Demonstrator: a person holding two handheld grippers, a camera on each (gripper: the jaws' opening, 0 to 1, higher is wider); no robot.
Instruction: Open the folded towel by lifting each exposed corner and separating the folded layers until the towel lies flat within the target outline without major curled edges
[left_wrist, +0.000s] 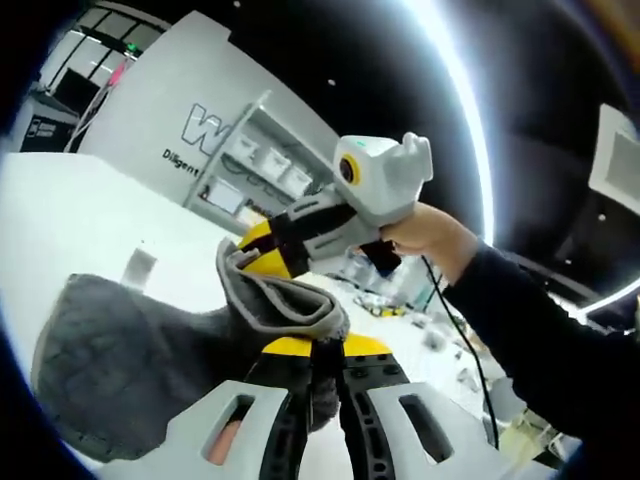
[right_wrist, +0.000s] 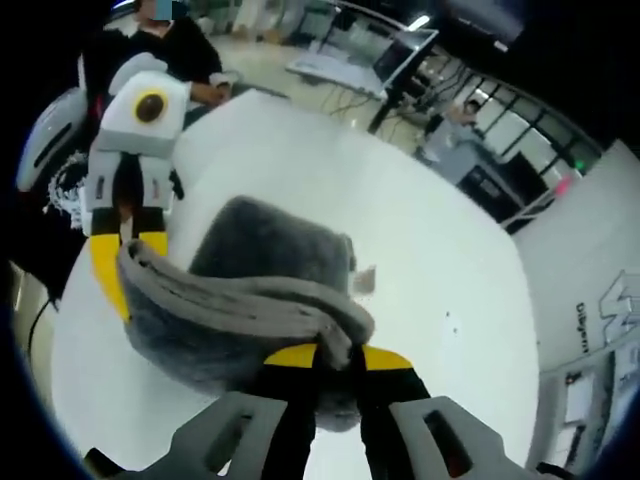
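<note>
The towel (right_wrist: 250, 300) is thick grey cloth, matt and fuzzy, with a smoother stitched hem along its folded edge, and it looks the same nappy grey in the left gripper view (left_wrist: 120, 350). The table (right_wrist: 420, 230) under it is a smooth white surface with a soft sheen. Both grippers look like plastic: the left gripper (right_wrist: 125, 262) and right gripper (left_wrist: 262, 247) have pale grey, lightly glossy bodies with yellow tips on black jaws
</note>
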